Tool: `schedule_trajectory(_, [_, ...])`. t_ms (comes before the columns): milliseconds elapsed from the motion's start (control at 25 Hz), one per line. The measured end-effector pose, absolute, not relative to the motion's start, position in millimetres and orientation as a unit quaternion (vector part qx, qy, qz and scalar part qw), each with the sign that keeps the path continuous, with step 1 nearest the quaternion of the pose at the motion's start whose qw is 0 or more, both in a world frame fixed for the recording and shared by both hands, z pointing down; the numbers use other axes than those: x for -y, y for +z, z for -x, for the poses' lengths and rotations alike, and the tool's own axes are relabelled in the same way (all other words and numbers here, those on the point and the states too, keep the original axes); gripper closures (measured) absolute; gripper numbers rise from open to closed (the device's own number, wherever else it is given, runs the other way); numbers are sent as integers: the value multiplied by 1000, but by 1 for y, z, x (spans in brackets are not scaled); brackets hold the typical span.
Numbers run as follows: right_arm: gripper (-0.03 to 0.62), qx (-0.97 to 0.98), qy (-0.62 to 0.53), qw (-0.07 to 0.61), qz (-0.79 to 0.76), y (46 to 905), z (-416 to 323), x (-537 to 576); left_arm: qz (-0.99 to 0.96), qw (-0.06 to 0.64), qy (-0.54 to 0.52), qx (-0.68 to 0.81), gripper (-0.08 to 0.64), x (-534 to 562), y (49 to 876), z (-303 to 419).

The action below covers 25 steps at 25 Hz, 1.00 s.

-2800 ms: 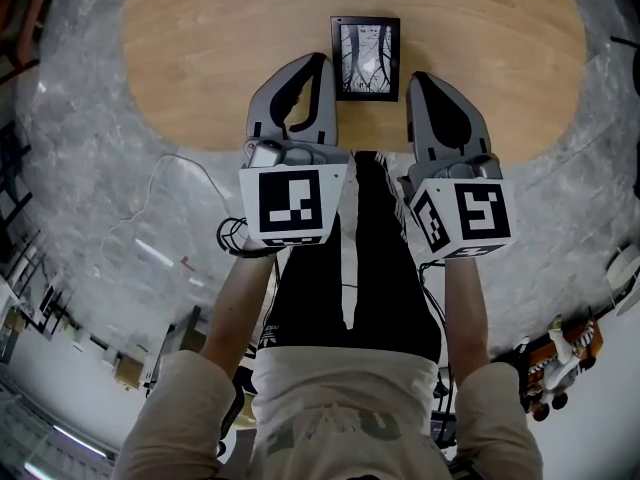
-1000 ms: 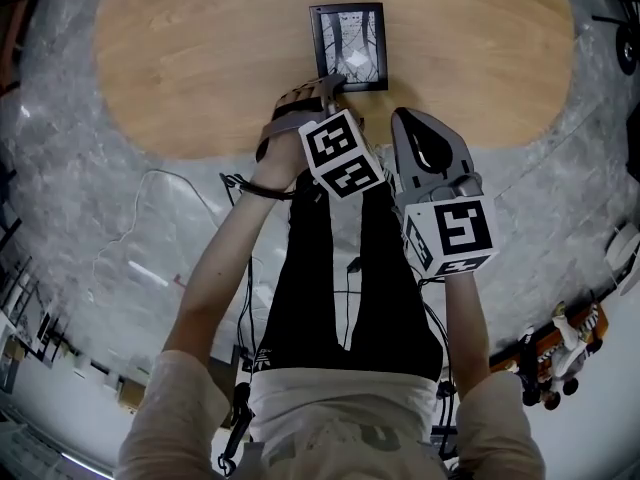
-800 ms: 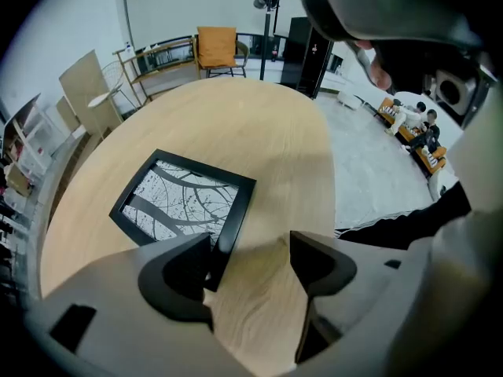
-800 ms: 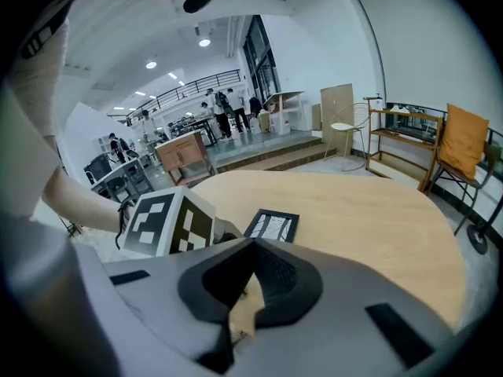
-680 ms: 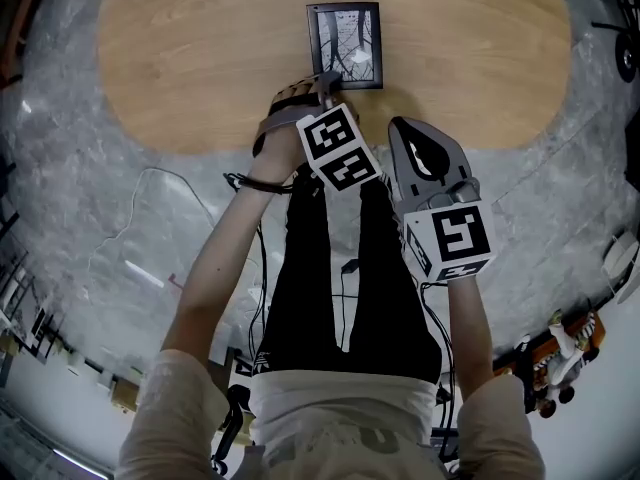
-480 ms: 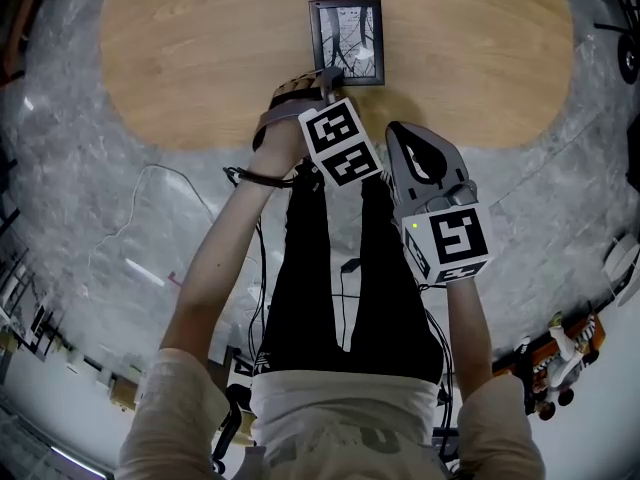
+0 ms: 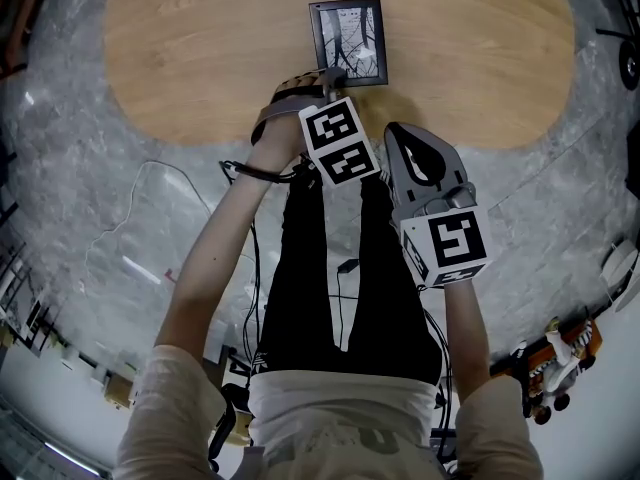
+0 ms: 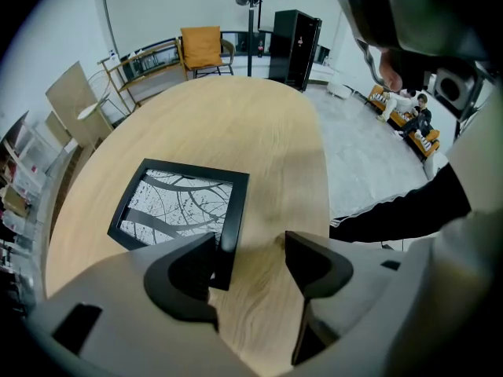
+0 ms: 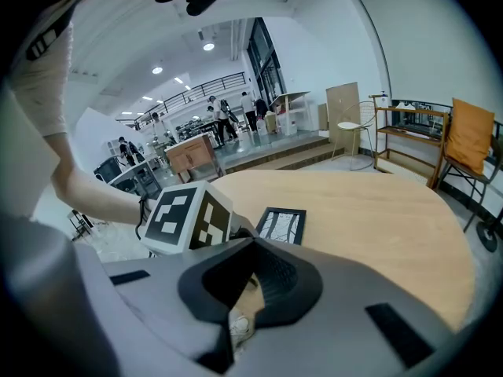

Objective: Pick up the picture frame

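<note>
Picture frame point(image 7: 349, 43) flat on wooden table point(image 7: 200, 58), black border, grey branch pattern under the glass. Directly ahead of left tongs point(image 8: 250, 250), near corner poking a little way into the gap beside 1 jaw and partly hidden behind that jaw's tip. Left tongs tipped steeply down over the near part of the table, 2 jaws wide apart, just been closing a little, pads pressing on nothing. Bare wood across the rest of the gap. No grip on the frame yet. Marker cube point(image 7: 340, 143) at the back of left tongs, hand point(image 7: 288, 108) round the handle.

Right tongs point(image 7: 398, 134) beside left tongs and further back, tips about at the near table edge, apart from the frame. 2 jaws brought together at the tips, nothing held. Seen from right tongs, frame lying ahead, just right of the marker cube, well short of the far table edge.
</note>
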State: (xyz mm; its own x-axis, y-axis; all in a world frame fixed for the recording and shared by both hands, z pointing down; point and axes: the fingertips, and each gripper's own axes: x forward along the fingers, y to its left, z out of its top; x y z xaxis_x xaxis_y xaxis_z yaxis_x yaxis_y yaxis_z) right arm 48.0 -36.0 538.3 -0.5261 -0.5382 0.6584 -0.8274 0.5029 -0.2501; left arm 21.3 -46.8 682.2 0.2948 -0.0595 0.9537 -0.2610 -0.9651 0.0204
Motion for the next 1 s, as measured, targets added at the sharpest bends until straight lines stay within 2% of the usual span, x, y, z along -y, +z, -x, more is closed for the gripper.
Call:
schedule_trajectory(560, [588,835,274,254,-405,540,-34,23,-805,72,581,101,334,26,684,-12])
schedule_trajectory(1000, [588,837,277,253,-399,542,-37,25,-810,84,578,55,333,6,685,-15])
